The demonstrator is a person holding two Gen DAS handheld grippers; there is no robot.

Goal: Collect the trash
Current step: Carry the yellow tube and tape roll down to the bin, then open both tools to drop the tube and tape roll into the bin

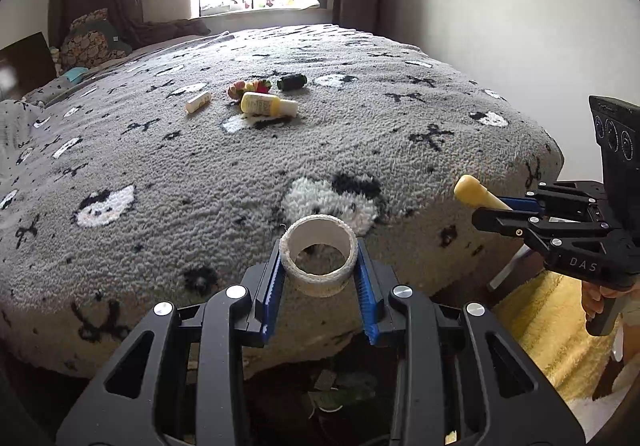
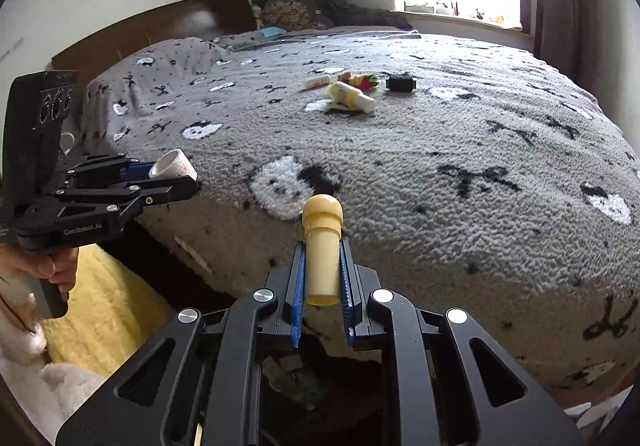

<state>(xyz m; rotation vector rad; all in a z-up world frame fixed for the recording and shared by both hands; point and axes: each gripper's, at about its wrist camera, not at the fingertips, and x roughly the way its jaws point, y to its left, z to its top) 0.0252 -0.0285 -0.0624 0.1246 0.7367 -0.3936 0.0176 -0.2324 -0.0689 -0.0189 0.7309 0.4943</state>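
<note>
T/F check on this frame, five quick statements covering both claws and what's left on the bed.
1. The left claw is shut on the tape roll. True.
2. The right claw is empty. False: it grips a yellow capped tube.
3. Four items lie on the blanket: a yellow bottle, a small white tube, a dark spool and a colourful wrapper. True.
4. The yellow bottle stands upright. False: it lies on its side.
5. The tape roll rests on the blanket. False: it is held off the bed edge.
</note>
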